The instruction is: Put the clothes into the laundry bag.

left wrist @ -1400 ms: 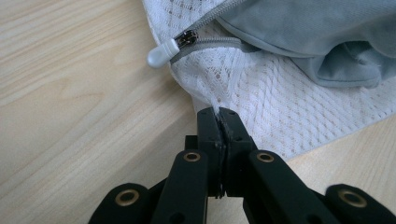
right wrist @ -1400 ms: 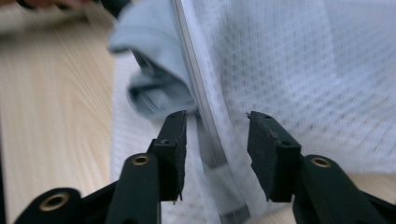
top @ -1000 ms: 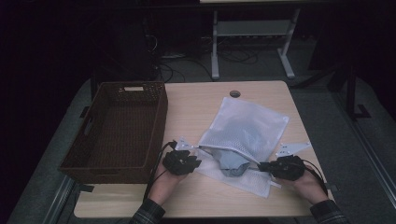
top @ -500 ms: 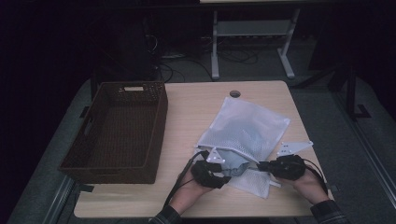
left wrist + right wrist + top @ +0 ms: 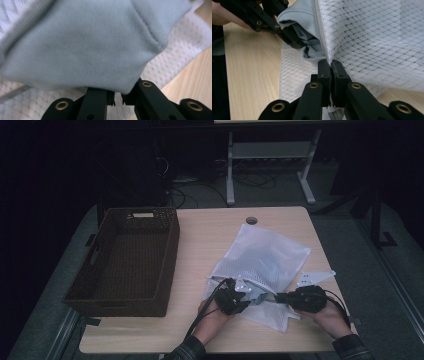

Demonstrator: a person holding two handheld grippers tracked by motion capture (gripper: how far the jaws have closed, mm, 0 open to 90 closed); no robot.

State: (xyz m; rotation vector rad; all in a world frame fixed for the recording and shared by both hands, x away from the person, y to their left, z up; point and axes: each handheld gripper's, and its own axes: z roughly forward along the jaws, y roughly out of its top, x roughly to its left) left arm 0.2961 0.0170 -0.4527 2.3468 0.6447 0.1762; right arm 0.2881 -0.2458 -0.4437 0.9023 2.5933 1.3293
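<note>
A white mesh laundry bag [image 5: 265, 257] lies on the right half of the wooden table [image 5: 210, 235], its mouth toward me. A light blue-grey garment [image 5: 257, 296] sticks out of that mouth. My left gripper [image 5: 245, 295] is at the mouth, shut on the garment [image 5: 87, 42], whose cloth drapes over the jaw tips [image 5: 117, 96]. My right gripper [image 5: 277, 297] faces it from the right, shut on the bag's zipper edge [image 5: 330, 62]. In the right gripper view the mesh [image 5: 374, 37] hangs lifted, and the left gripper [image 5: 294, 40] reaches into the garment [image 5: 304, 15].
A dark brown wicker basket [image 5: 170, 255] stands empty along the table's left side. A round cable hole [image 5: 251, 220] sits near the far edge. The grey plate [image 5: 314, 278] of the right gripper juts out above the hand. Bare wood lies between basket and bag.
My left gripper moved right, from beside the bag's left corner to the mouth, and closed on the garment. The right gripper kept its hold in place.
</note>
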